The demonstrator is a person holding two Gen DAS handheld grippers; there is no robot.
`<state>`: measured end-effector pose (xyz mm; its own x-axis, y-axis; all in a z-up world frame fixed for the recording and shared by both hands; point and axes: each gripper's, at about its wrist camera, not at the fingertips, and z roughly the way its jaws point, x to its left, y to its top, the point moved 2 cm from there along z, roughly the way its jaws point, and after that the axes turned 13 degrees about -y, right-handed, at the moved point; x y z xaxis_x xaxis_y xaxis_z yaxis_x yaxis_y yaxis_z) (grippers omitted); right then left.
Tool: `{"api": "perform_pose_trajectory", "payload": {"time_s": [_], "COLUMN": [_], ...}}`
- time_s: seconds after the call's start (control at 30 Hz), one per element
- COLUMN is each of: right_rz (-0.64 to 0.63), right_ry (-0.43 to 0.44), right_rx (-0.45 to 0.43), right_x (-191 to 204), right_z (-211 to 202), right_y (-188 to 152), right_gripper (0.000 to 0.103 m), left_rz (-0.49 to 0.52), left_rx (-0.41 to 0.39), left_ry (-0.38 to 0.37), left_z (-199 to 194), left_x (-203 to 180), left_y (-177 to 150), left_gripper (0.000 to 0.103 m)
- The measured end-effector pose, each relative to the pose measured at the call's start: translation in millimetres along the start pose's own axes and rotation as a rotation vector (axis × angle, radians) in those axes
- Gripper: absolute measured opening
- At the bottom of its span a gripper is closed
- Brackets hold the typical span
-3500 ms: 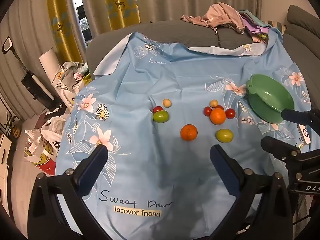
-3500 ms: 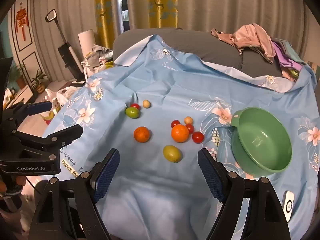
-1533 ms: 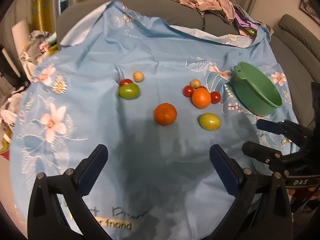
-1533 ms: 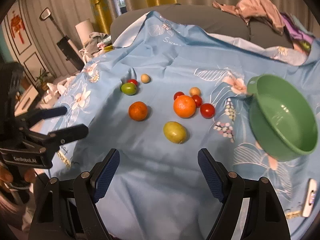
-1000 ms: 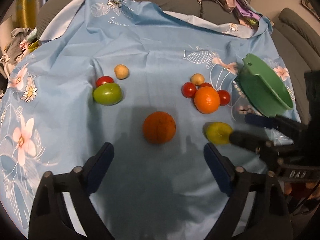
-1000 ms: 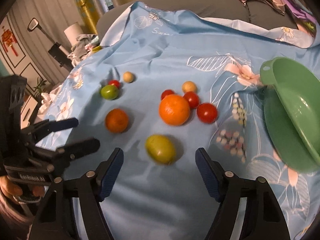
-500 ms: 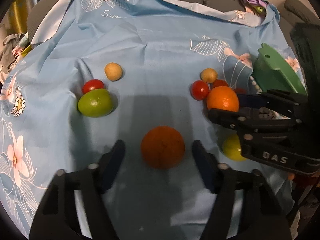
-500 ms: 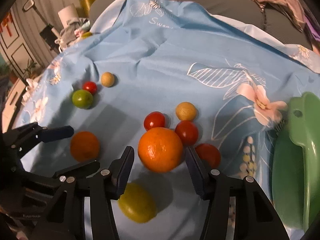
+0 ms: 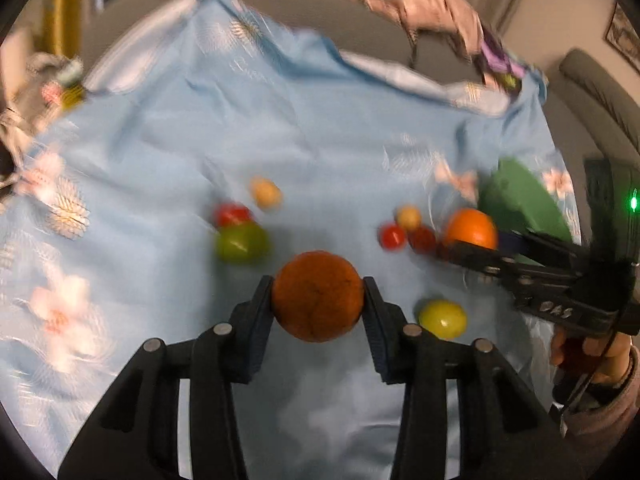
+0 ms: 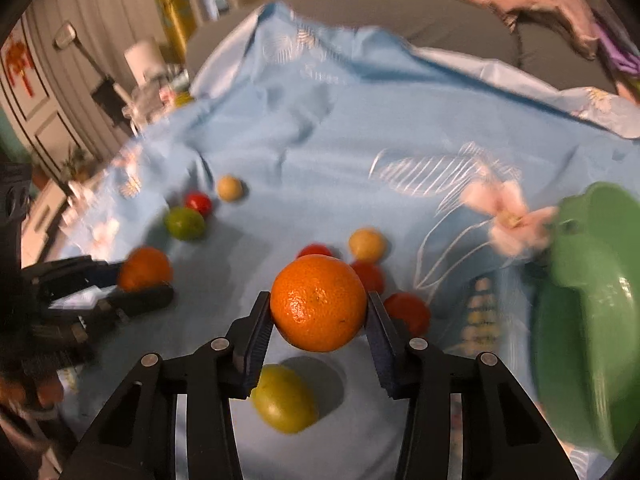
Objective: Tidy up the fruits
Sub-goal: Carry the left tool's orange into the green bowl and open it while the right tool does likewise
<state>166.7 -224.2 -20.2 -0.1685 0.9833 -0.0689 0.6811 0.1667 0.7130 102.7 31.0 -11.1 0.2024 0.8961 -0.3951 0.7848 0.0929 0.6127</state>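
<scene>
- My left gripper (image 9: 318, 296) has just been closing and now pinches a dark orange (image 9: 318, 296) between its two blue pads, lifted clear of the blue floral cloth (image 9: 160, 140)
- My right gripper (image 10: 319, 303) has just been closing too and clamps a brighter orange (image 10: 319, 303), also raised off the cloth
- The green bowl (image 10: 592, 312) sits on the cloth to the right of the brighter orange, tipped toward it
- A yellow-green fruit (image 10: 285, 398) lies on the cloth just below the brighter orange, near my right gripper's left finger
- Three red tomatoes and a small tan fruit (image 10: 367, 245) cluster just behind the brighter orange, between it and the bowl
- A green fruit (image 10: 185, 222), a red tomato (image 10: 198, 202) and another tan fruit (image 10: 229, 188) lie well to the left of the bowl
</scene>
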Motion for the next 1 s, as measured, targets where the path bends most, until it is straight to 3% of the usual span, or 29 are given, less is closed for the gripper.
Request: {"api": "perform_pose_trajectory", "payload": {"time_s": [0.17, 0.33, 0.7, 0.93, 1.0], "right_rz": [0.069, 0.128, 0.274, 0.317, 0.317], "right_ry": [-0.004, -0.071, -0.211, -0.264, -0.266], "right_rx": [-0.12, -0.18, -0.147, -0.085, -0.065], "right_x": [-32.6, -67.8, -144.9, -174.5, -177.5], "right_z": [-53.3, -82.2, -92.6, -86.1, -83.6], "right_y": [10.9, 15.7, -19.7, -44.7, -50.3], "right_gripper": [0.047, 0.047, 0.047, 0.047, 0.047], "left_rz": [0.032, 0.073, 0.237, 0.32, 0.333], "left_rx": [-0.107, -0.13, 0.023, 0.134, 0.163], "left_ry": [0.089, 0.078, -0.175, -0.351, -0.371], "left_z": [-62.7, -65.9, 34.9, 110.0, 129.5], "left_x": [0.6, -19.4, -131.4, -209.3, -226.0], "left_y": [25.0, 36.2, 49.1, 59.7, 59.3], "left_gripper": [0.042, 0.042, 0.042, 0.042, 0.042]}}
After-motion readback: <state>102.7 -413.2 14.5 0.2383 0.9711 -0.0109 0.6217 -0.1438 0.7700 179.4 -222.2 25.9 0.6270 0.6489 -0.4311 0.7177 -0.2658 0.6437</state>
